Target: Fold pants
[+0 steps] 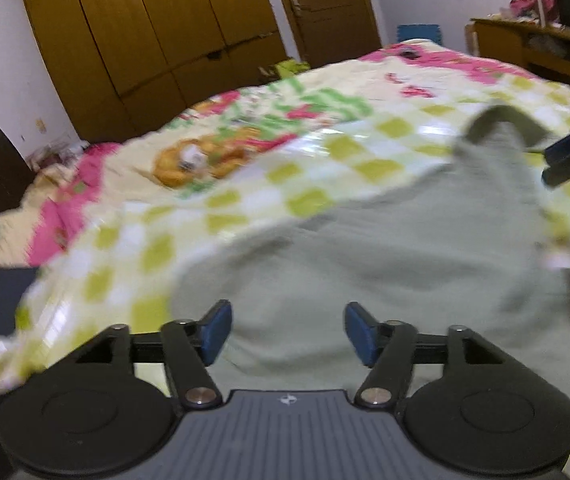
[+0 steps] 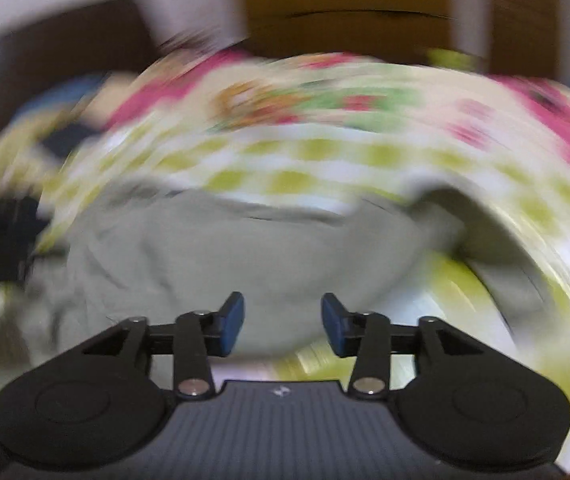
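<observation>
1. My left gripper (image 1: 285,330) stands with its jaws apart; nothing is clamped between the blue pads (image 1: 215,332).
2. My right gripper (image 2: 283,324) also has its jaws apart, with no cloth between them.
3. The pants (image 1: 385,248), grey-green, lie spread on the bed (image 1: 145,240), directly beyond both grippers. In the left wrist view a darker waistband or hem curls up at their far end.
4. The bed carries a quilt (image 1: 325,152) checked in yellow-green and white, with pink and cartoon print farther off.
5. In the left wrist view the right gripper shows at the right edge, just beside the pants' far end.
6. A wooden wardrobe (image 1: 145,32) stands behind the bed.
7. The right wrist view is heavily blurred; I cannot read fine detail there.
</observation>
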Motion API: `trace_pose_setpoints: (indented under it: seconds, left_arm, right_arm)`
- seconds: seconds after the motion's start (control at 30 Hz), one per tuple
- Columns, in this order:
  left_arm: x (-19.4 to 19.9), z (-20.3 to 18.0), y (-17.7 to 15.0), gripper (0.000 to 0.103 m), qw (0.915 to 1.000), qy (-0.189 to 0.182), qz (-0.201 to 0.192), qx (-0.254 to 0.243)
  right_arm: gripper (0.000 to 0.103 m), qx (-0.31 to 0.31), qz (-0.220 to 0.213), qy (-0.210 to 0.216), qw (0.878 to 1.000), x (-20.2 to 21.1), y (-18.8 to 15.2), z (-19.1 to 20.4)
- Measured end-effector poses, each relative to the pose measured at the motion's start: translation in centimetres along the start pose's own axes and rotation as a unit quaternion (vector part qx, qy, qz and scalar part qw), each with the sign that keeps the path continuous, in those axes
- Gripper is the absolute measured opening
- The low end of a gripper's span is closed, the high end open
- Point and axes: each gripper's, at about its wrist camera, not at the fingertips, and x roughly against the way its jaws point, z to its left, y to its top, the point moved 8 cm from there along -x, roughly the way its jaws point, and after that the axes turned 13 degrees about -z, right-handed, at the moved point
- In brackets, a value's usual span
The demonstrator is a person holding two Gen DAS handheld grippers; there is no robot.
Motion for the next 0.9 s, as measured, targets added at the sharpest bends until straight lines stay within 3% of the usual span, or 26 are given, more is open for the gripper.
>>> trace_pose_setpoints:
  seconds: [0.2,0.43,0.57,0.6,0.63,0.67,0.7,0.8,0.9]
  left_arm:
    - [-7.9,5.9,-0.9,0.081,0.9991,-0.018,0.039,0.002]
    - [-12.8,7.8,-2.4,0.085,0.9934,-0.076,0.08,0.031]
    - [-14.3,7.8,-3.4,0.084,0.9904,-0.082,0.1,0.048]
    - [-14.3,7.7,-3.4,0.071,0.99,-0.08,0.104,0.052]
    - [-14.1,7.4,-3.4,0.055,0.99,-0.083,0.103,0.049]
    - [-13.7,7.0,-3.2,0.048,0.9907,-0.082,0.101,0.038]
    - [-13.4,6.8,-3.0,0.035,0.9915,-0.078,0.101,0.025]
    - [-12.1,6.0,-2.2,0.028,0.9931,-0.068,0.095,-0.013]
    - [-10.0,6.2,-0.9,0.027,0.9951,-0.061,0.076,-0.017]
  right_arm:
    - [0.059,0.105,0.043,0.067,0.991,-11.0,2.8,1.0]
    - [0.063,0.103,0.09,0.096,0.986,-15.7,1.1,-0.7]
    - [0.062,0.089,0.103,0.094,0.986,-16.3,1.0,-0.9]
    - [0.053,0.086,0.107,0.087,0.987,-16.2,1.1,-0.9]
    - [0.024,0.086,0.111,0.081,0.987,-16.2,1.2,-0.8]
    - [0.01,0.083,0.119,0.08,0.986,-16.1,1.1,-0.6]
    - [0.002,0.081,0.127,0.076,0.986,-15.8,1.0,-0.4]
    - [0.0,0.1,0.125,0.066,0.985,-13.8,1.5,0.7]
    - [0.0,0.098,0.098,0.071,0.988,-10.8,3.1,1.8]
